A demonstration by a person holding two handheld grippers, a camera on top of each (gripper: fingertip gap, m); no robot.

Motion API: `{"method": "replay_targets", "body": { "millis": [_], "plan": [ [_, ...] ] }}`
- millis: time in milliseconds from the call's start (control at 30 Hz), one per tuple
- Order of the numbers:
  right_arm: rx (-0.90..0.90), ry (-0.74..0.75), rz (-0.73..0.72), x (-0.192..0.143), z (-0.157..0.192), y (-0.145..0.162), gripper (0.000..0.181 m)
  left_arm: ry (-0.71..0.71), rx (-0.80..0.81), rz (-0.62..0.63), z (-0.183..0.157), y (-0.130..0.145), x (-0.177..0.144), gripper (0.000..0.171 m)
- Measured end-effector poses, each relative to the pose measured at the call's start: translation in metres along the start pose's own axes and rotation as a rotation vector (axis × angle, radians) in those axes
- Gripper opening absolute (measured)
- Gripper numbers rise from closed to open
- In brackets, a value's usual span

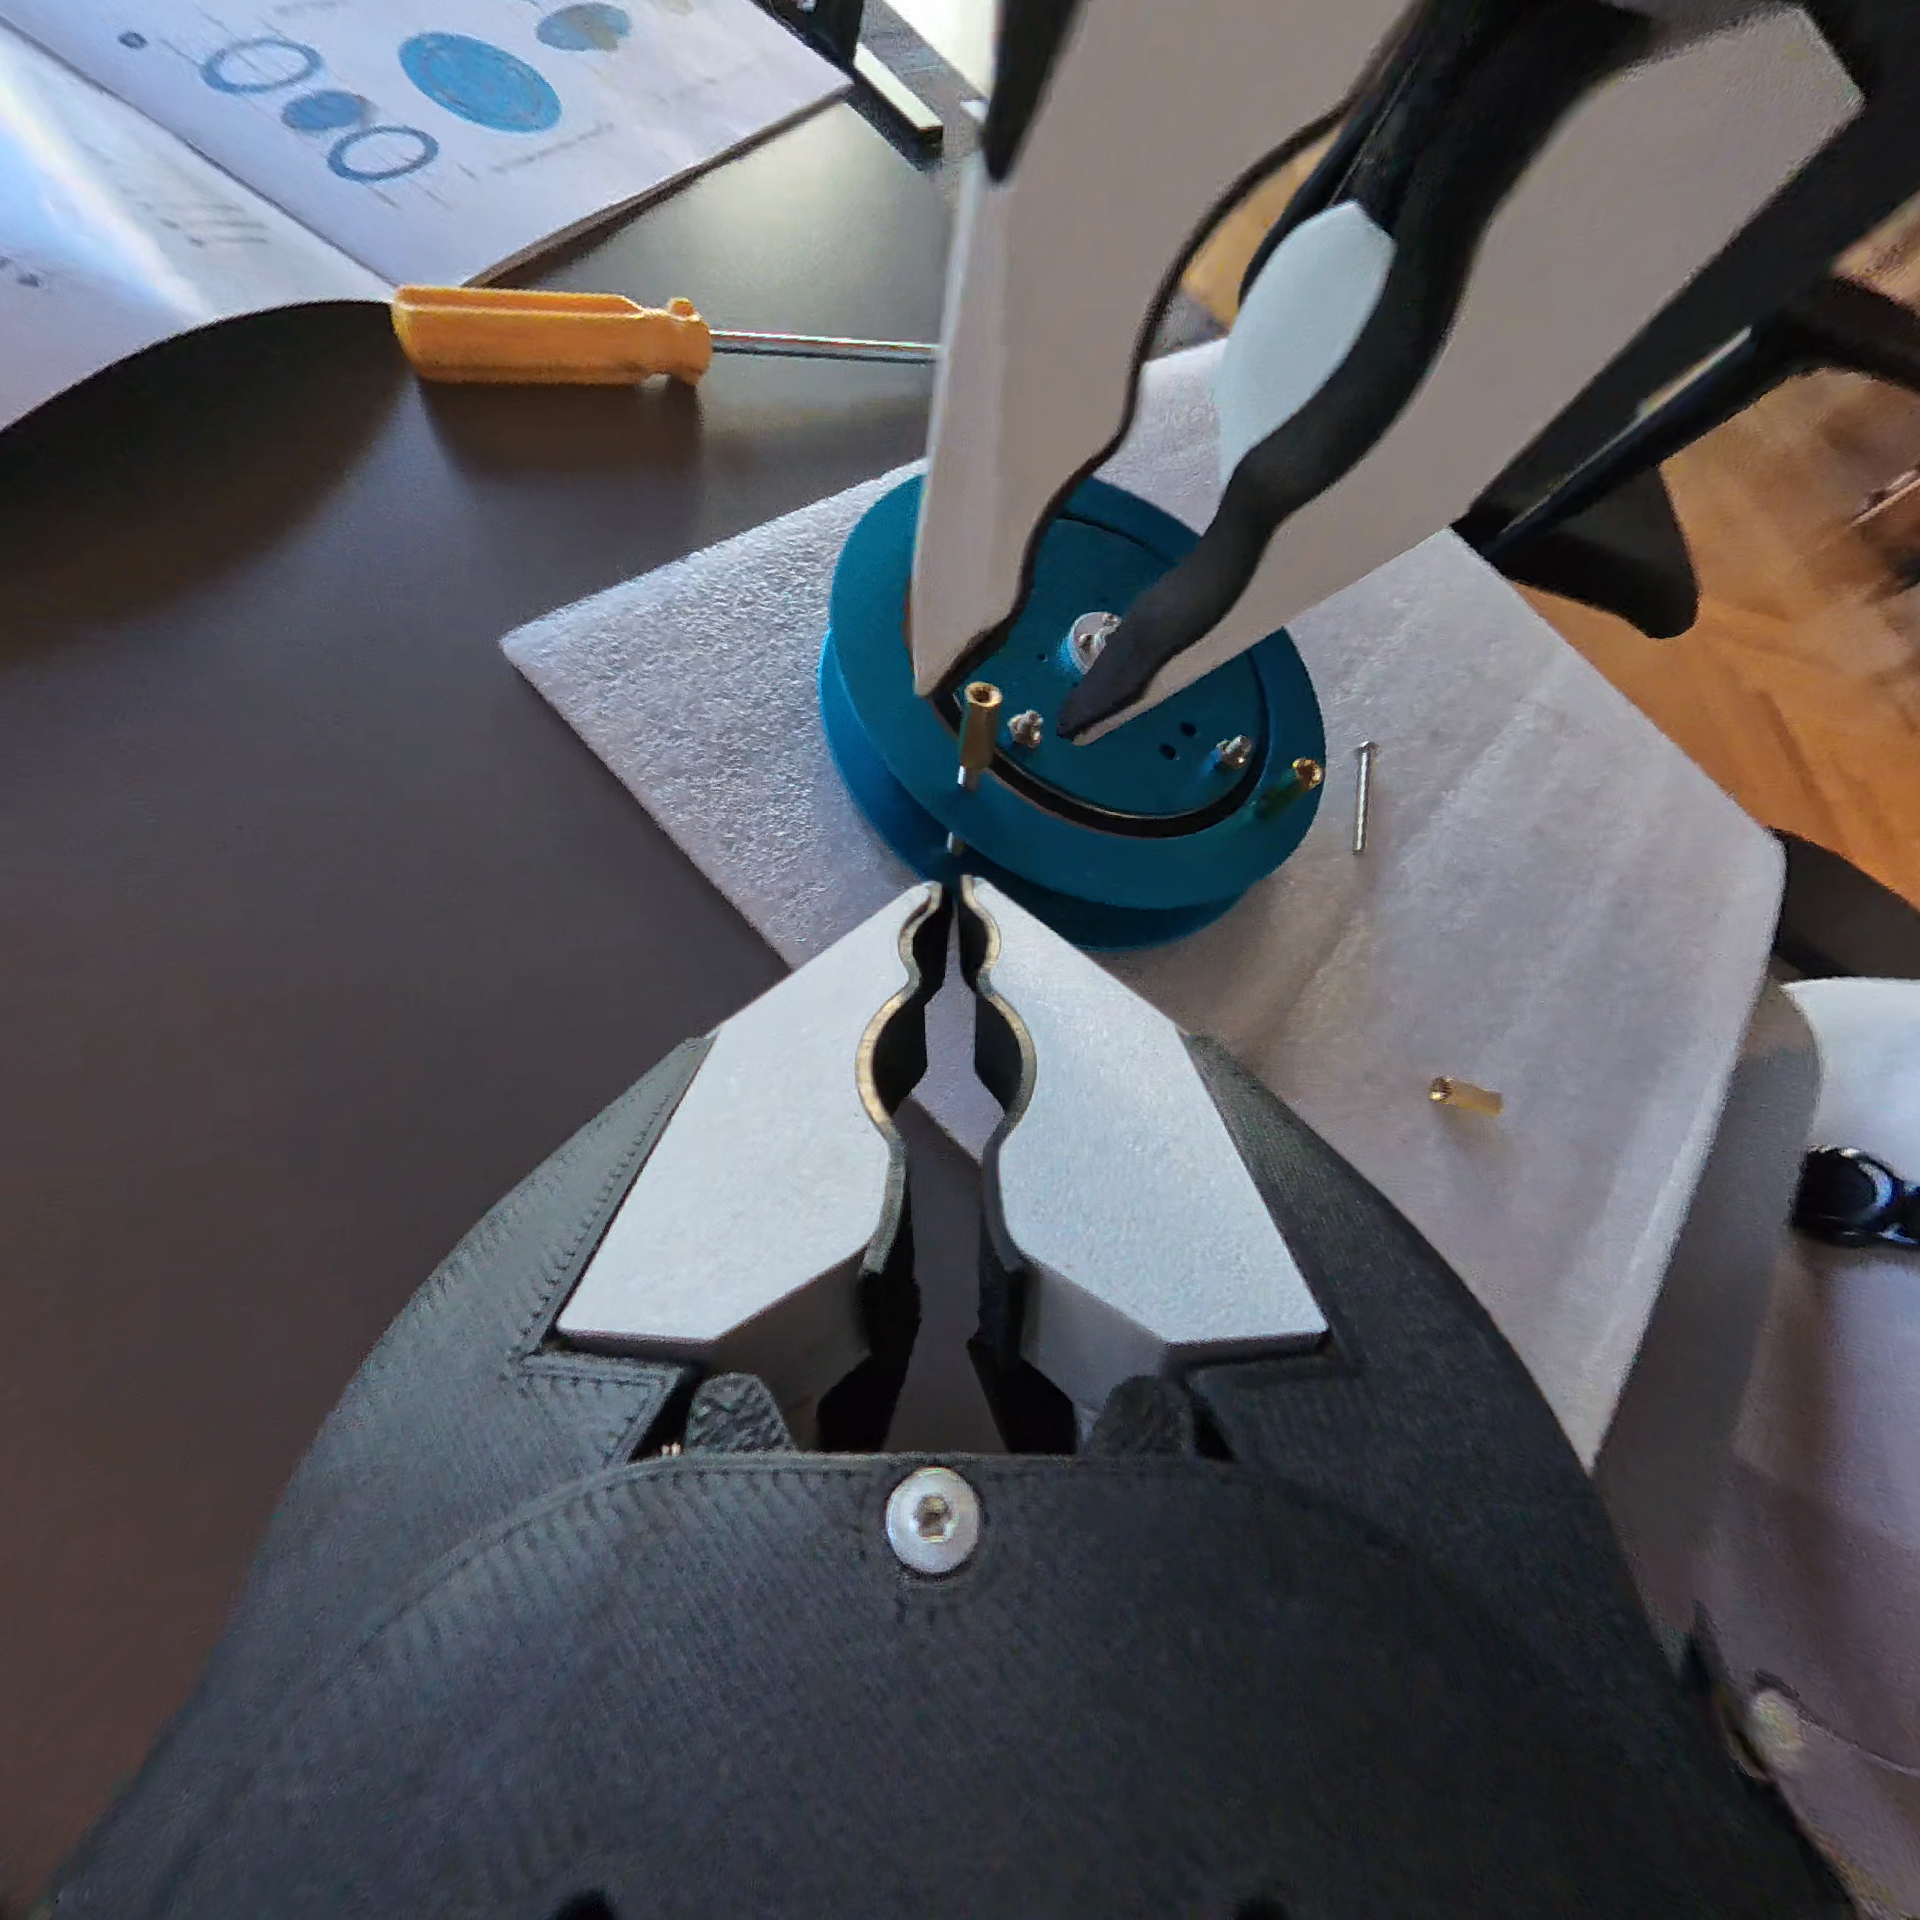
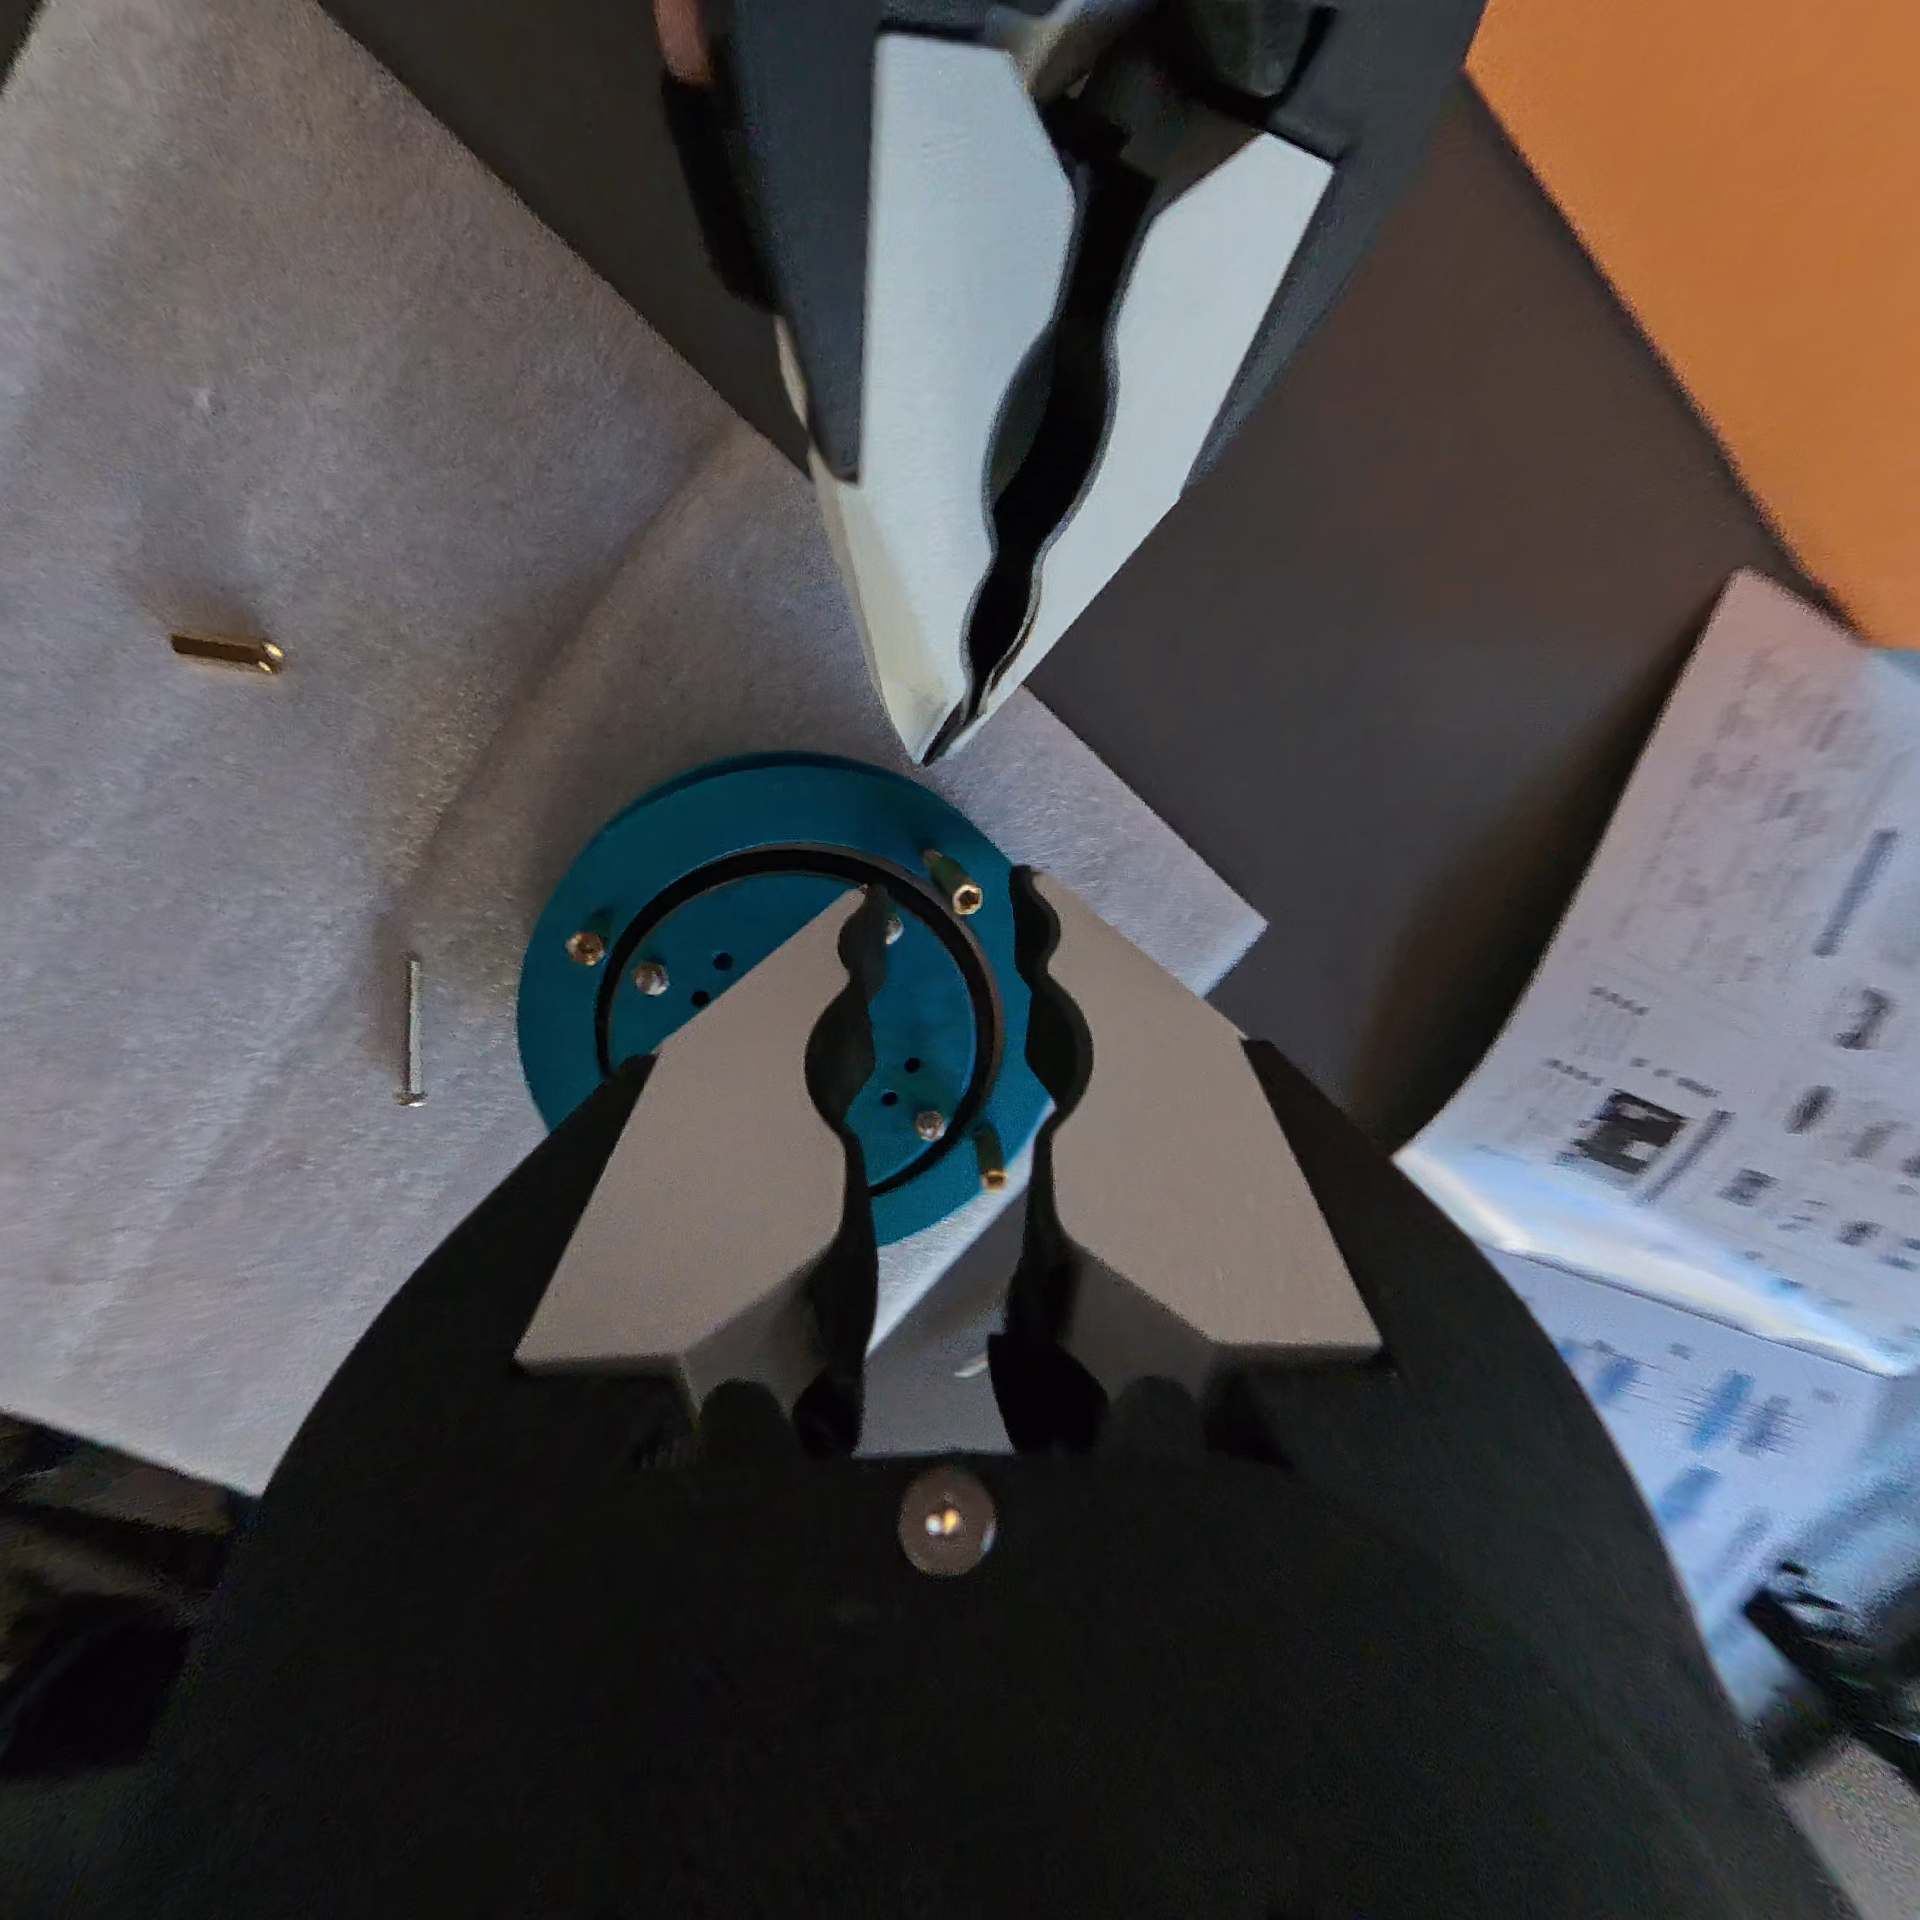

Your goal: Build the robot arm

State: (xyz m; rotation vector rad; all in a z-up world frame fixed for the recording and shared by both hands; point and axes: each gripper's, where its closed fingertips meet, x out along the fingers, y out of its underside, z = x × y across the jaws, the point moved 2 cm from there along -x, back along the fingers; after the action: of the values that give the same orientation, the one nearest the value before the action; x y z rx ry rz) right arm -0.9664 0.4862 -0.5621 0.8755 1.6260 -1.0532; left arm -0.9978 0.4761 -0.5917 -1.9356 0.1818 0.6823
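**Two grippers at a blue flanged disc (image 1: 1143, 847) on a white foam sheet (image 2: 260, 416).**

Your right gripper (image 2: 948, 885) is spread open. Its tips straddle an upright brass standoff (image 1: 979, 717) on the disc's top face, and no contact is evident. Your left gripper (image 1: 951, 891) is pinched to a thin slit at the disc's edge, just below that standoff; whether it grips anything cannot be told. A loose standoff (image 2: 227, 655) and a screw (image 2: 412, 1029) lie on the foam. A yellow-handled screwdriver (image 1: 551, 338) rests on the dark table (image 1: 312, 727) beside a printed booklet (image 1: 312, 135).
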Motion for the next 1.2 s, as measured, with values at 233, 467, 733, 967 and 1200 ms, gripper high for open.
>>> {"method": "replay_targets", "body": {
  "millis": [233,467,733,967,1200],
  "plan": [
    [0.137,-0.124,-0.04,0.006,0.006,0.003,0.005,-0.074,0.238,0.061,-0.002,0.003,0.015,0.013],
    [0.087,-0.042,-0.097,0.004,0.004,0.012,0.005,-0.066,0.381,0.062,0.005,-0.005,0.022,0.004],
    [0.095,-0.058,-0.177,0.003,0.005,0.014,0.005,-0.027,0.479,0.04,0.01,-0.01,0.021,0.015],
    [0.121,-0.086,-0.192,0.003,0.004,0.015,0.005,0.059,0.488,0.089,0.006,-0.006,0.026,0.011],
    [0.152,-0.065,-0.192,0.004,0.005,0.014,0.005,0.032,0.559,0.082,0.003,-0.005,0.026,0.005]
  ]
}}
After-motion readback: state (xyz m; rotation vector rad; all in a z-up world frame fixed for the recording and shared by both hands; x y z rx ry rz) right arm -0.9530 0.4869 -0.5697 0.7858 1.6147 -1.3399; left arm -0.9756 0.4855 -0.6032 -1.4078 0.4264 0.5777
